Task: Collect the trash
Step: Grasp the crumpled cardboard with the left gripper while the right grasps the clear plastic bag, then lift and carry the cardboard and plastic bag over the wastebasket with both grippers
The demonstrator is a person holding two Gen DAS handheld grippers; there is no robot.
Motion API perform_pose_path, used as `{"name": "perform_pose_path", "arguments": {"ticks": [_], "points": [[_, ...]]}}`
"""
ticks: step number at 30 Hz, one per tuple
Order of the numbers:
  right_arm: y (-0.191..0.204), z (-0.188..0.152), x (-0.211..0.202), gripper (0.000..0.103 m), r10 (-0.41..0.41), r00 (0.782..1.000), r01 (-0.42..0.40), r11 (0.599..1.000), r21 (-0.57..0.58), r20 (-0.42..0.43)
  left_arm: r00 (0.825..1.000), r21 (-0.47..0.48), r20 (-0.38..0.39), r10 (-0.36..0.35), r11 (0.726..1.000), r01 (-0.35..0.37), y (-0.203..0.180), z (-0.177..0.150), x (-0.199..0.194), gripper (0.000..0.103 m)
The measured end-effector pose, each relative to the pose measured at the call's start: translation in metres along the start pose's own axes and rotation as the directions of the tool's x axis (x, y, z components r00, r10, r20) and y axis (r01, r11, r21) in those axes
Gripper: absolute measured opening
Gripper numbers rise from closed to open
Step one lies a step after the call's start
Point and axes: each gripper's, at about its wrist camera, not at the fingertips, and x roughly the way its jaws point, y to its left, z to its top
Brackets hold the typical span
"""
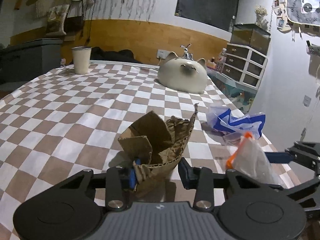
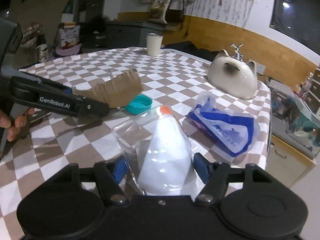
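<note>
Judging by its torn corrugated edges, the cardboard scrap [image 1: 158, 140] is light and fairly stiff but crushable, so a pinch low on its folded base should hold it. It stands at the near middle of the checkered bench [image 1: 70, 104], between the fingers of the left gripper [image 1: 158, 175]. The left finger [image 1: 133, 175] presses its side, while the right one sits just beside it; whether that one touches I cannot tell, so the fingers are partly closed around it.

To its right, the clear plastic bag with an orange tip [image 2: 166, 150] looks thin, soft and slippery, likely to slide or crumple, and is best taken across its bunched middle. It sits between the fingers of the right gripper [image 2: 160, 168], which stand apart with gaps on both sides.

A blue-and-white plastic bag [image 2: 224, 130] lies farther right, and a teal cap [image 2: 138, 105] lies beside the cardboard.
</note>
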Motion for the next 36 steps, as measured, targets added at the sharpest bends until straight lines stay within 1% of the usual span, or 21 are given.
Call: {"name": "perform_pose_path", "arguments": {"ticks": [5,12,15,18,20,21,22,24,27,31,36], "points": [[0.002,-0.002,-0.015,0.064,-0.030,0.999,0.027,0.997,0.074,0.034,0.999,-0.028,0.025,0.021,0.999,-0.020,-0.001,-0.001,-0.009,0.038],[0.000,-0.008,-0.041,0.051,-0.056,0.995,0.043,0.986,0.159,0.081,0.999,0.003,0.012,0.043,0.999,-0.043,-0.023,-0.011,-0.027,0.037],[0.000,-0.011,-0.051,0.047,-0.074,0.993,0.056,0.981,0.184,0.093,0.998,0.001,0.027,0.063,0.998,-0.063,-0.032,-0.013,-0.041,0.036],[0.000,-0.013,-0.062,0.042,-0.088,0.991,0.066,0.978,0.197,0.106,0.997,-0.009,0.048,0.065,0.998,-0.064,-0.039,-0.016,-0.056,0.028],[0.000,-0.014,-0.070,0.038,-0.094,0.989,0.069,0.976,0.207,0.115,0.996,-0.008,0.056,0.063,0.998,-0.063,-0.045,-0.019,-0.065,0.012],[-0.001,-0.015,-0.074,0.036,-0.096,0.988,0.069,0.975,0.213,0.119,0.996,-0.014,0.058,0.064,0.998,-0.063,-0.048,-0.021,-0.068,0.011],[-0.001,-0.016,-0.077,0.035,-0.099,0.988,0.071,0.974,0.216,0.122,0.996,-0.008,0.059,0.064,0.998,-0.064,-0.051,-0.023,-0.071,0.008],[-0.003,-0.018,-0.084,0.030,-0.105,0.986,0.074,0.971,0.228,0.131,0.997,-0.007,0.058,0.060,0.998,-0.060,-0.054,-0.025,-0.075,0.008],[-0.004,-0.022,-0.093,0.026,-0.103,0.985,0.069,0.969,0.237,0.138,0.997,-0.009,0.053,0.055,0.998,-0.054,-0.057,-0.029,-0.079,0.008],[-0.004,-0.028,-0.106,0.023,-0.095,0.984,0.054,0.965,0.256,0.153,0.996,-0.019,0.069,0.049,0.999,-0.048,-0.063,-0.031,-0.090,0.007],[-0.003,-0.033,-0.120,0.019,-0.084,0.983,0.036,0.961,0.275,0.162,0.996,-0.008,0.082,0.040,0.999,-0.039,-0.077,-0.031,-0.106,0.007]]}}
